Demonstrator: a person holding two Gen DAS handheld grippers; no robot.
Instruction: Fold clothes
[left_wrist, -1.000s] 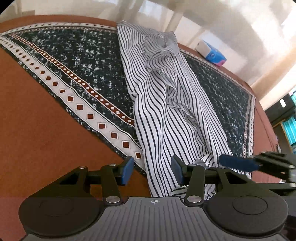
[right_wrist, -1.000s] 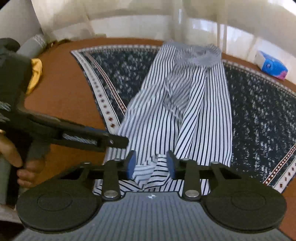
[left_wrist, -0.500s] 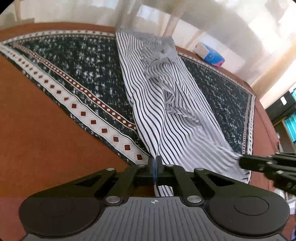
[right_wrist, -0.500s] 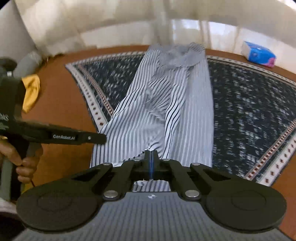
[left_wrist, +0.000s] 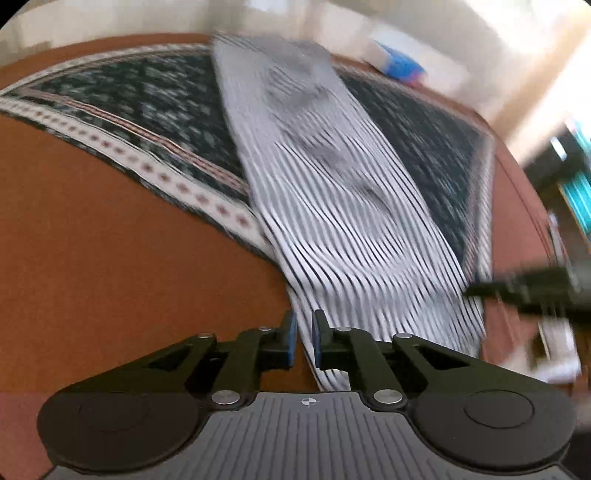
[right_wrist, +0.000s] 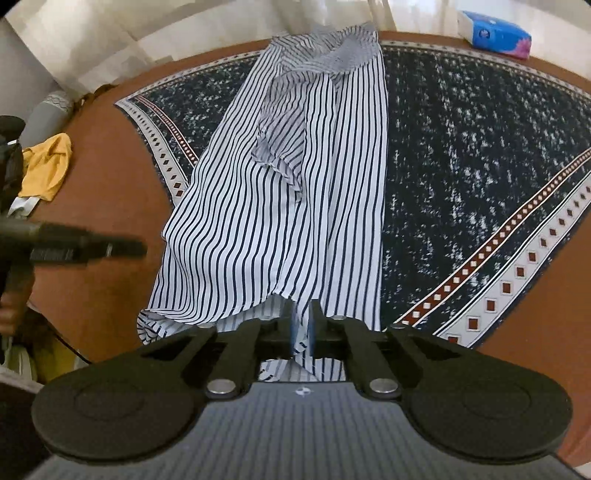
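A white shirt with dark stripes (left_wrist: 332, 206) (right_wrist: 288, 206) lies lengthwise on a dark patterned cloth (right_wrist: 480, 147), collar at the far end. My left gripper (left_wrist: 304, 339) is at the shirt's near left corner. Its jaws are opening: the hem edge runs through the gap and the brown table shows beside it. My right gripper (right_wrist: 303, 328) is at the near right part of the hem. Its jaws are also opening, but only a narrow gap shows, and bunched cloth fills it and touches both pads. The near hem is drawn up toward both grippers.
The patterned cloth (left_wrist: 147, 110) covers a brown round table (left_wrist: 92, 258). A blue tissue pack (right_wrist: 493, 33) lies at the far right edge. A yellow garment (right_wrist: 46, 170) and a grey roll (right_wrist: 48, 114) sit at the left. A hand (right_wrist: 11, 310) holds the left gripper's handle.
Both grippers closed on the shirt's near hem, then pulled it toward me and stretched it flat. Their pads have now parted a little. The left view is blurred by motion.
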